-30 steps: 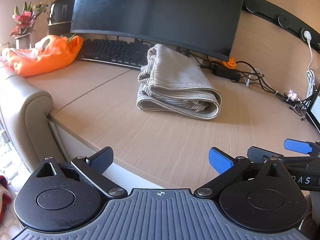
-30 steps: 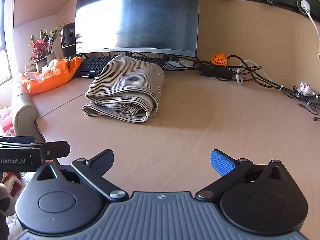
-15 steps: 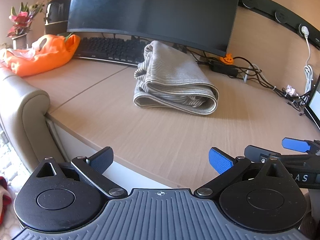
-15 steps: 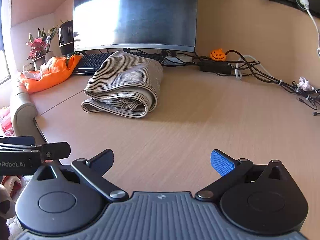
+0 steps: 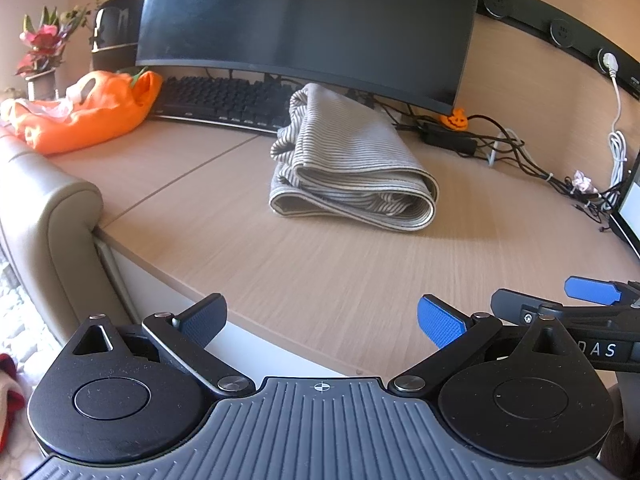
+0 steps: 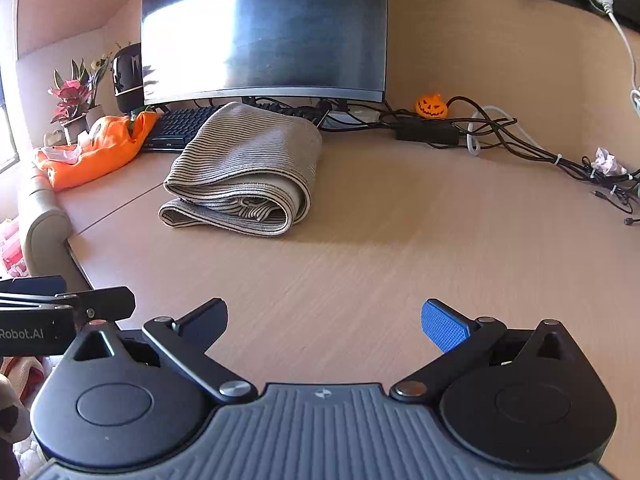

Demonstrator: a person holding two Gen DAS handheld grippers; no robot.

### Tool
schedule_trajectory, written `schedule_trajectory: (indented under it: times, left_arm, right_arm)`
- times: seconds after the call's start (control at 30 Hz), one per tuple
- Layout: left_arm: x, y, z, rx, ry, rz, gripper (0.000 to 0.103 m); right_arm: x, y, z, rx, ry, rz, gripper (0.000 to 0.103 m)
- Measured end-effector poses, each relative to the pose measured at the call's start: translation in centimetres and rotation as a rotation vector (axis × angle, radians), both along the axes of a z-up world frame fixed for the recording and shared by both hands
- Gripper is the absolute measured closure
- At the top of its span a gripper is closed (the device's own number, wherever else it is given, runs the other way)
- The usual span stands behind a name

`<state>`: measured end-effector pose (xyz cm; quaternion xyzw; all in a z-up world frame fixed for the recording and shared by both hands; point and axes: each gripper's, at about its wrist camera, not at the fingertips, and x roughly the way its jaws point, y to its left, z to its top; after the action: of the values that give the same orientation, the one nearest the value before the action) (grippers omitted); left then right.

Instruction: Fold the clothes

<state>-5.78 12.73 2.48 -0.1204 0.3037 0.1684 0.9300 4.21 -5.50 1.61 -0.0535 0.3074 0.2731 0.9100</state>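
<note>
striped garment (image 5: 352,164) sits folded in a thick bundle on my wooden desk (image 5: 320,272), roughly 12 o'clock from the left wrist cam, more like 11 o'clock from the right one (image 6: 244,172). rolled edges face me, far end touching or just short of the keyboard (image 5: 224,100), can't tell which. behind it, the dark monitor (image 5: 312,20). orange cloth (image 5: 88,112) heaped at 10 o'clock, well apart from the fold, with a potted plant (image 5: 40,52) beyond it. small pumpkin figure (image 6: 431,106) and a tangle of cables (image 6: 520,144) at 1 o'clock near the wall. my left gripper (image 5: 320,316) hangs over the near desk edge, fingers spread wide, nothing between them. my right gripper (image 6: 324,320) is over bare desk, also spread wide and holding nothing. both well short of the garment. chair armrest (image 5: 52,216) at 9 o'clock beside the desk edge.
</note>
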Motion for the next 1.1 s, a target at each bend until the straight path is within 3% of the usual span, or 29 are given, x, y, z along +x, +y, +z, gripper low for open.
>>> schedule_trajectory:
  times: [1.1]
  left_arm:
    - [-0.4,-0.9,0.2,0.023,-0.005,0.013,0.0]
  right_arm:
    - [0.0,0.0,0.1,0.006,0.002,0.006,0.0]
